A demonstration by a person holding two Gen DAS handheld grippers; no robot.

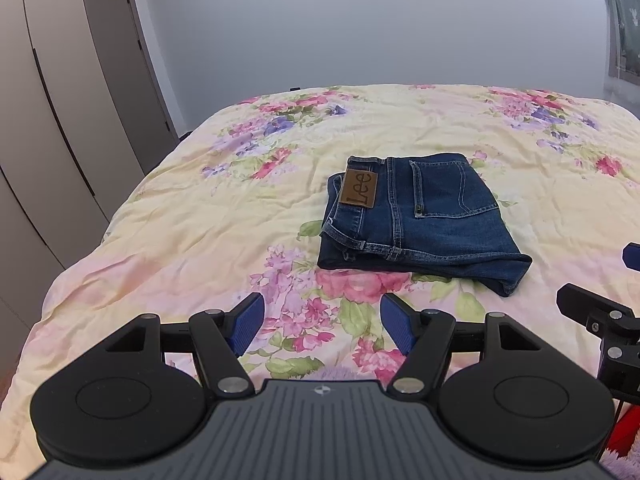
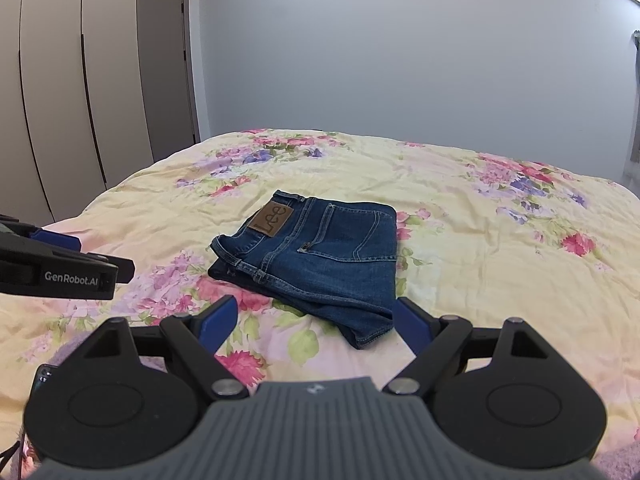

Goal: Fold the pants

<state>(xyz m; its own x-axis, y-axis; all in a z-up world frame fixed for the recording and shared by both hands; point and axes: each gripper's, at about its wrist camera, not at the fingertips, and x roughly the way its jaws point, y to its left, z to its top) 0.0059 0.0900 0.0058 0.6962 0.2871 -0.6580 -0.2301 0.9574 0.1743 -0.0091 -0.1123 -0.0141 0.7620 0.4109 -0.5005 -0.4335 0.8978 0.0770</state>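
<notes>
Jeans [image 1: 420, 216] lie folded in a compact stack mid-bed [image 1: 200, 208], patch up, apparently finished. Left gripper [image 1: 322, 322] and right gripper [image 2: 314, 326] hover near the bed's front edge, fingers spread, empty.

Left tongs [image 1: 322, 322] and right tongs [image 2: 314, 324] both gape, side by side.
</notes>
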